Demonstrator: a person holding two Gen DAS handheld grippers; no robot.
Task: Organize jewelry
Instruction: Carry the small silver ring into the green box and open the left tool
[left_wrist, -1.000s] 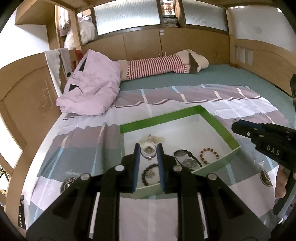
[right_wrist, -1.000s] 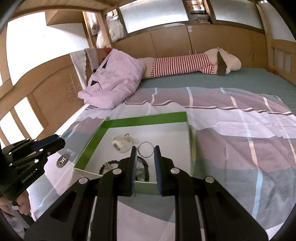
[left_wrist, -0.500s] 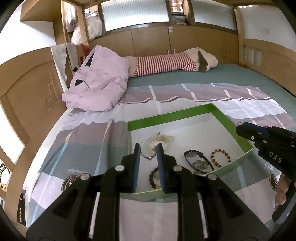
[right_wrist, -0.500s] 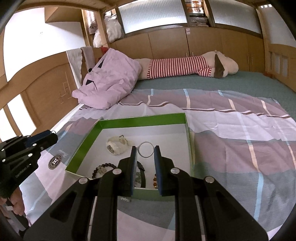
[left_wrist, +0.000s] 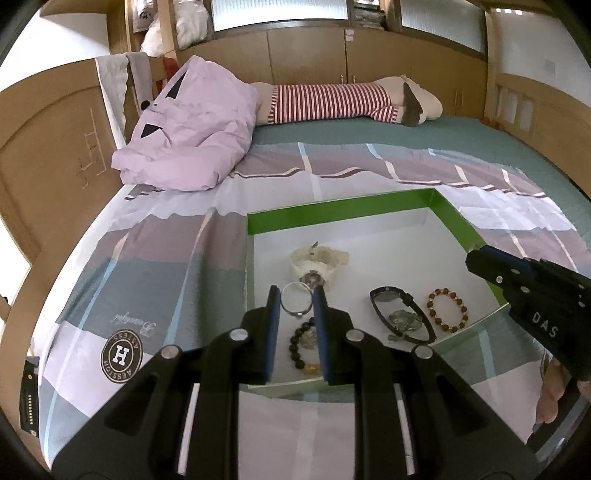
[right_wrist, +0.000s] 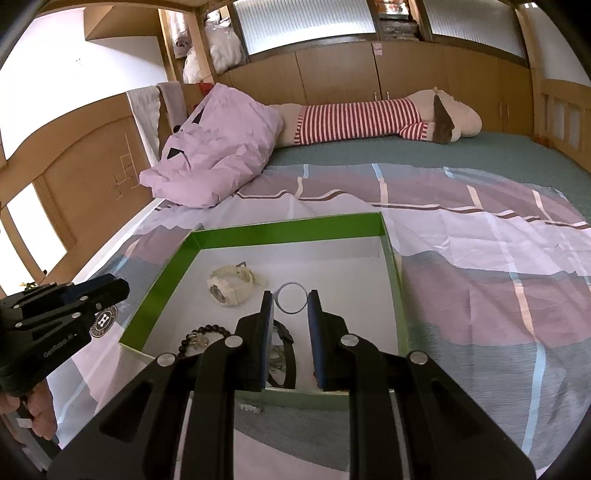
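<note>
Left wrist view: we see the left gripper (left_wrist: 295, 295) above the near edge of a shallow green-walled cardboard tray with a white floor (left_wrist: 343, 214), which lies on a plaid lilac-and-grey bed sheet (left_wrist: 155, 280). The blue-padded fingers stand a narrow gap apart with nothing clamped between them. Beyond the tips, on the tray floor, lies a thin silver bangle (left_wrist: 295, 303), flat, its ring facing up. Just behind it sits a cream plastic wristwatch (left_wrist: 317, 260), curled, with its long axis running left to right. Nearer us, between the fingers, lies a black bead bracelet (left_wrist: 301, 341). To the right lies a dark-strapped watch (left_wrist: 400, 317), its long axis running from upper left to lower right, and beside that a brown bead bracelet (left_wrist: 447, 310), flat. The right gripper (left_wrist: 480, 264) enters from the right edge, over the tray's right wall; we cannot tell its gap here.

Right wrist view: the right gripper (right_wrist: 290, 295) hangs over the tray's near wall (right_wrist: 295, 397), its fingers likewise a little apart and empty. The silver bangle (right_wrist: 291, 298) shows just past the tips. The cream watch (right_wrist: 231, 286) lies left of it, the black bead bracelet (right_wrist: 201, 336) nearer on the left. The dark-strapped watch (right_wrist: 284, 354) is mostly hidden behind the left finger. A crumpled lilac pillow (right_wrist: 218, 147) and a red-striped plush toy (right_wrist: 369, 118) lie well beyond the tray
</note>
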